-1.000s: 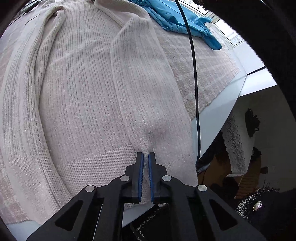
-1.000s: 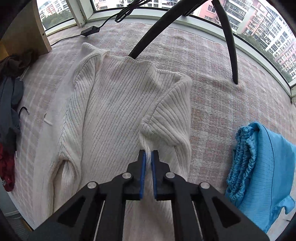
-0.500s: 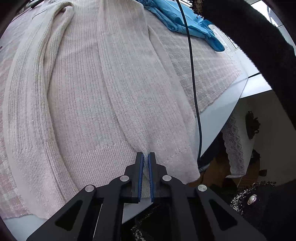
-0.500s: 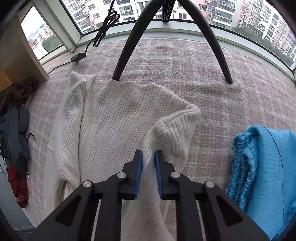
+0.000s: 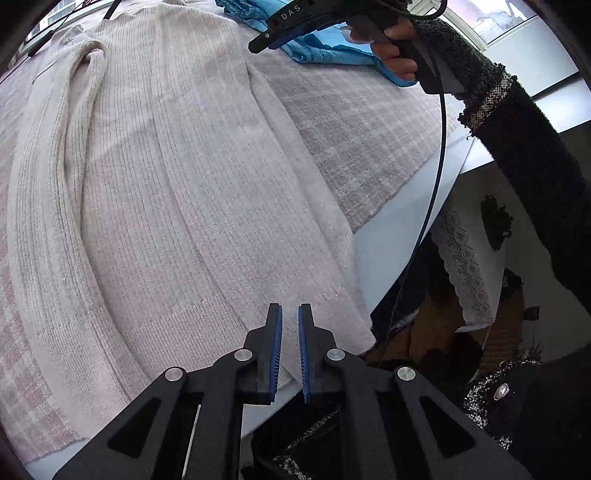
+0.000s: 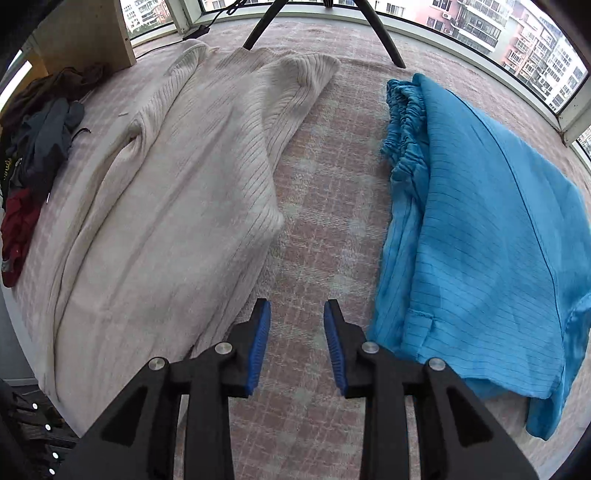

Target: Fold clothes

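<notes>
A cream ribbed sweater [image 5: 166,166] lies flat on the plaid cloth, its right sleeve [image 5: 258,206] folded lengthwise over the body. My left gripper [image 5: 290,321] hovers at the sweater's hem by the table's near edge. Its fingers are parted a little, and no cloth is pinched between them. In the right wrist view the sweater [image 6: 166,184] is on the left. My right gripper [image 6: 297,332] stands open over bare plaid cloth, between the sweater and a blue garment [image 6: 480,221].
Dark and red clothes [image 6: 33,155] are heaped at the table's left edge. Black tripod legs [image 6: 384,40] and a wooden box [image 6: 85,33] stand at the back by the windows. A person's hand [image 5: 395,55] and black cable [image 5: 432,192] hang over the table edge [image 5: 391,236].
The right gripper let go of the sleeve's shoulder, opened wide and swung right toward the blue garment. The left gripper's jaws eased apart and the sleeve now lies flat on the body.
</notes>
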Action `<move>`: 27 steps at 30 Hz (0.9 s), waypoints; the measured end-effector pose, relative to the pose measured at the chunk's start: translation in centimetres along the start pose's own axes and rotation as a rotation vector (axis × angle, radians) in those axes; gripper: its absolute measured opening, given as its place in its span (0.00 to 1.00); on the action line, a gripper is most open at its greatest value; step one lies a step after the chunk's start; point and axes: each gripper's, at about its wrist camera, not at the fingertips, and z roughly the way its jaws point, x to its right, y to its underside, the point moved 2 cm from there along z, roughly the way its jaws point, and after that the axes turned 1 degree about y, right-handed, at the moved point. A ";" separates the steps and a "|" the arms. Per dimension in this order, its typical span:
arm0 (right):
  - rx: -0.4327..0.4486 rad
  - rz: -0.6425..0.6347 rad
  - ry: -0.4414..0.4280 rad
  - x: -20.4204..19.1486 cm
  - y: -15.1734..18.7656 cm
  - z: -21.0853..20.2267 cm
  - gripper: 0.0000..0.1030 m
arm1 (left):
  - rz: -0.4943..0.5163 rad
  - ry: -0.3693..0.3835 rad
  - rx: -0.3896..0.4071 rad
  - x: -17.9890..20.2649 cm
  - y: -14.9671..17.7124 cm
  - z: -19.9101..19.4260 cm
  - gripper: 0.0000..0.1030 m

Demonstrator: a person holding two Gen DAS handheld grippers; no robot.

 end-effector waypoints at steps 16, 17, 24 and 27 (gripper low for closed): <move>0.072 -0.078 -0.073 -1.6 -3.6 -1.6 0.39 | 0.002 0.003 -0.052 0.3 0.0 1.1 0.07; 0.066 -0.105 -0.051 -2.1 -3.4 -1.5 0.39 | 0.002 0.003 -0.052 0.4 -0.1 1.2 0.07; 0.031 -0.175 -0.070 -4.3 -2.9 0.1 0.39 | 0.002 0.003 -0.058 0.7 -0.6 1.5 0.07; 0.040 -0.134 -0.033 -3.4 -4.1 1.0 0.39 | 0.007 0.001 -0.062 0.9 -0.9 1.6 0.07</move>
